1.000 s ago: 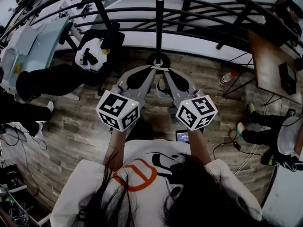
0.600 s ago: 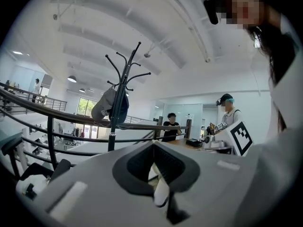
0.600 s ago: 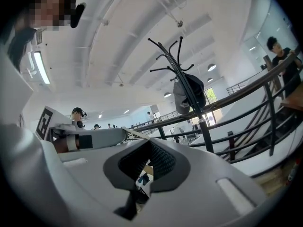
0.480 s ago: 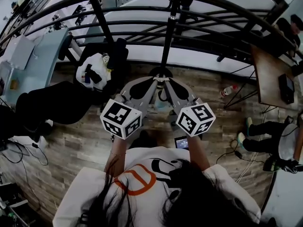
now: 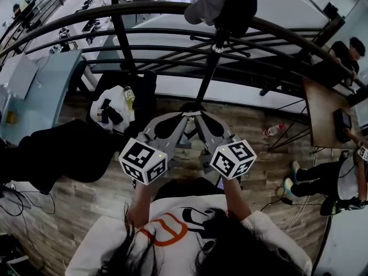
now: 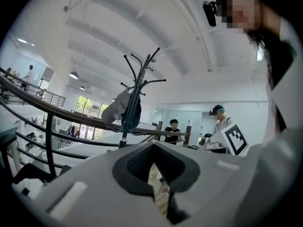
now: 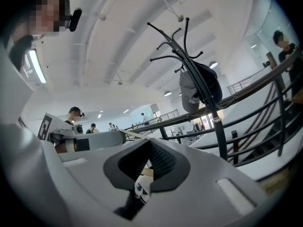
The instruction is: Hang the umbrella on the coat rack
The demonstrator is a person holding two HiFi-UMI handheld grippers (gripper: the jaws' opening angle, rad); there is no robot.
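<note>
The coat rack (image 5: 208,73) is a black pole in front of the railing. A grey cap (image 5: 207,3) and a dark bag (image 5: 236,7) hang near its top, and its hooks (image 6: 142,67) above them are bare. My left gripper (image 5: 185,115) and right gripper (image 5: 198,115) are held side by side with their tips close together, aimed at the rack's base (image 5: 192,105). Both are shut, tips meeting, in the left gripper view (image 6: 151,143) and the right gripper view (image 7: 150,141). I cannot make out an umbrella in any view. The rack (image 7: 203,91) stands right of centre in the right gripper view.
A curved black railing (image 5: 144,10) runs behind the rack. A chair with a white bundle (image 5: 115,105) stands at the left, a bottle (image 5: 272,130) lies on the wood floor, and a brown desk (image 5: 325,105) and a seated person (image 5: 322,183) are at the right.
The head view has tilted upward, bringing the rack's top with the cap and bag into sight. Both grippers stay shut and close together, barely shifted.
</note>
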